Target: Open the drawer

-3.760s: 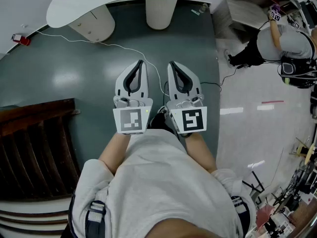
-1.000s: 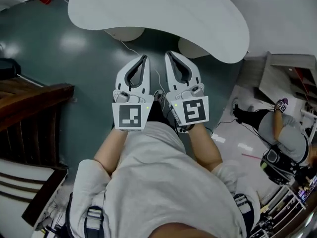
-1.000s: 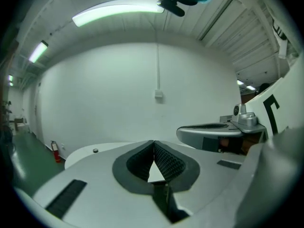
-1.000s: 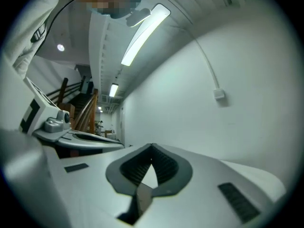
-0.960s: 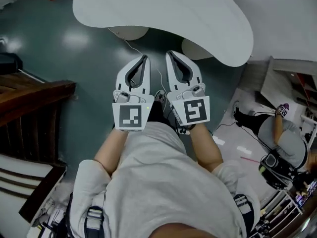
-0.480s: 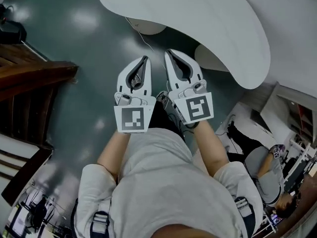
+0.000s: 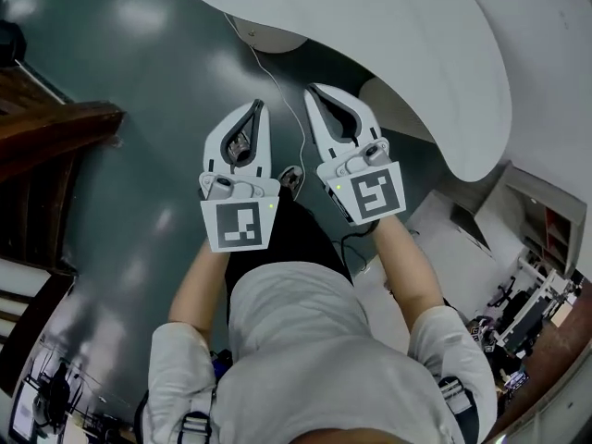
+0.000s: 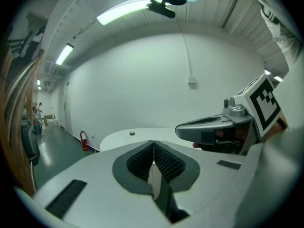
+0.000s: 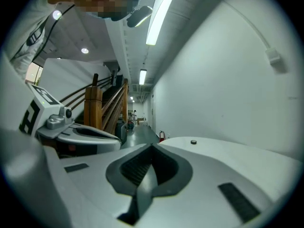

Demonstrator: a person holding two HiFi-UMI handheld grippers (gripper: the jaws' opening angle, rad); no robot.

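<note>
Head view: the left tongs (image 7: 252, 109) and right tongs (image 7: 312, 92) are held side by side over the green floor (image 7: 139, 155), their tips near the edge of the curved white worktop (image 7: 388, 26). Left gripper view: the ribbed pads (image 8: 142, 159) meet, with nothing between them. Right gripper view: these tongs are also closed and empty. No view shows the drawer.

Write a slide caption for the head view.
Shut, empty left gripper and right gripper hover above green floor beside white table.

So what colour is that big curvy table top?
White. The table top shows best in the head view, over the dark green floor.
</note>
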